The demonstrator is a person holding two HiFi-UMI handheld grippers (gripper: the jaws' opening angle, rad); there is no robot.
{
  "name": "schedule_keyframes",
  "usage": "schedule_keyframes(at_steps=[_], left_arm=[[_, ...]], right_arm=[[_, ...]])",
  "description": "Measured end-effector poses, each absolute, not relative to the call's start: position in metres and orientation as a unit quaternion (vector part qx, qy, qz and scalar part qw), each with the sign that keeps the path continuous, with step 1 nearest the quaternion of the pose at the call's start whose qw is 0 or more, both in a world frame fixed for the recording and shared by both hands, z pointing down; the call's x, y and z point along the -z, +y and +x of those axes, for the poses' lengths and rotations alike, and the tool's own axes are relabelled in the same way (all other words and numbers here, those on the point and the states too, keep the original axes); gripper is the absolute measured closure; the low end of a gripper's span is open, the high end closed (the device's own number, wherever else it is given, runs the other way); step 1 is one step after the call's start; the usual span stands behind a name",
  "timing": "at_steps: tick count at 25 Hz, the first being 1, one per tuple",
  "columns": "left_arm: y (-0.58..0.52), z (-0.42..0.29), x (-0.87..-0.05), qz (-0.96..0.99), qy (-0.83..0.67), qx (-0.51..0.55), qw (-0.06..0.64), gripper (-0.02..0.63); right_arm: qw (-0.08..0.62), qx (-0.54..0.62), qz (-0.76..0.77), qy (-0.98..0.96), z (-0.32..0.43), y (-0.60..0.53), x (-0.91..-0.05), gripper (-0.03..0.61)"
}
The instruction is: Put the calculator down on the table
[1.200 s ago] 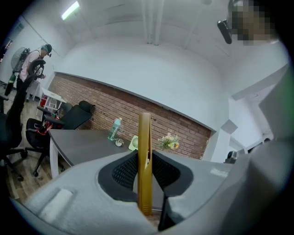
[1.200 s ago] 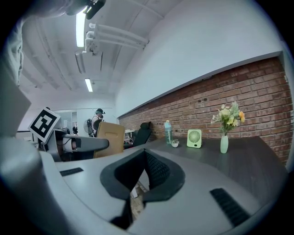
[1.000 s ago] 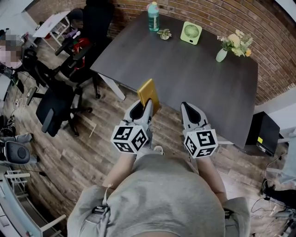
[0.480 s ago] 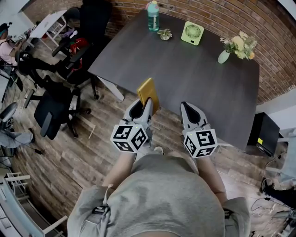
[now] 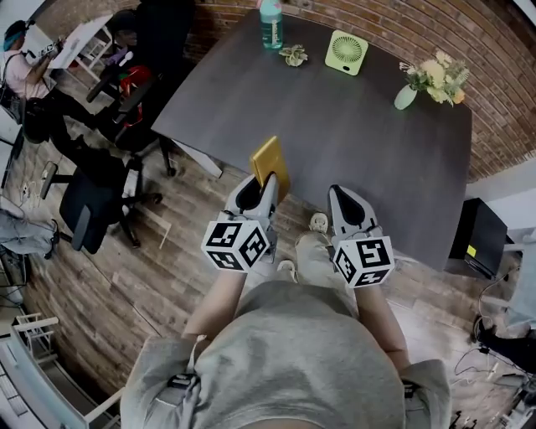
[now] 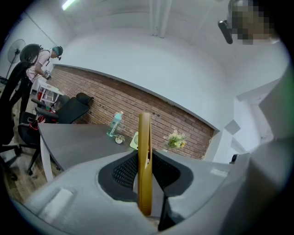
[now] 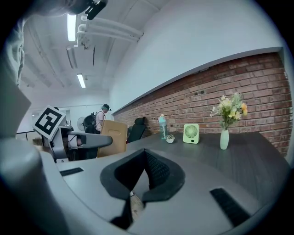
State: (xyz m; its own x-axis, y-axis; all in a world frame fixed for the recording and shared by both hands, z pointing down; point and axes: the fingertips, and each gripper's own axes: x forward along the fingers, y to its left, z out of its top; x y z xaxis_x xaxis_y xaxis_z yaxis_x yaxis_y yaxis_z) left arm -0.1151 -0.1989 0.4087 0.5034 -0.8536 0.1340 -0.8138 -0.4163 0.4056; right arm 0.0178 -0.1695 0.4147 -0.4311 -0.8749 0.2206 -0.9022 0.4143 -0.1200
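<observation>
Between the jaws of our left gripper [image 5: 261,188], the yellow calculator [image 5: 270,164] stands clamped on edge, at the near edge of the dark table [image 5: 352,126] ahead; alongside to the right, our right gripper [image 5: 345,194] is closed on nothing.

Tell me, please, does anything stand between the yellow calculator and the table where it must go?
Nothing visible does. The calculator, held in the left gripper, is by the near edge of the table, which is bare there. The bottle, fan and vase stand far back.

Right gripper [image 7: 146,154] jaws together, facing the table [image 7: 248,156]
</observation>
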Motion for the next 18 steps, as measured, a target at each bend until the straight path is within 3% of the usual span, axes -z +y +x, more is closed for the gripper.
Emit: schedule_keyframes(at_steps=[18], left_arm=[[-0.265,-0.070,-0.453,0.828,-0.494,0.023,0.264,0.525]], right_arm=[[0.075,-0.127,0.523,-0.840,0.057,-0.236,-0.439,0.575]])
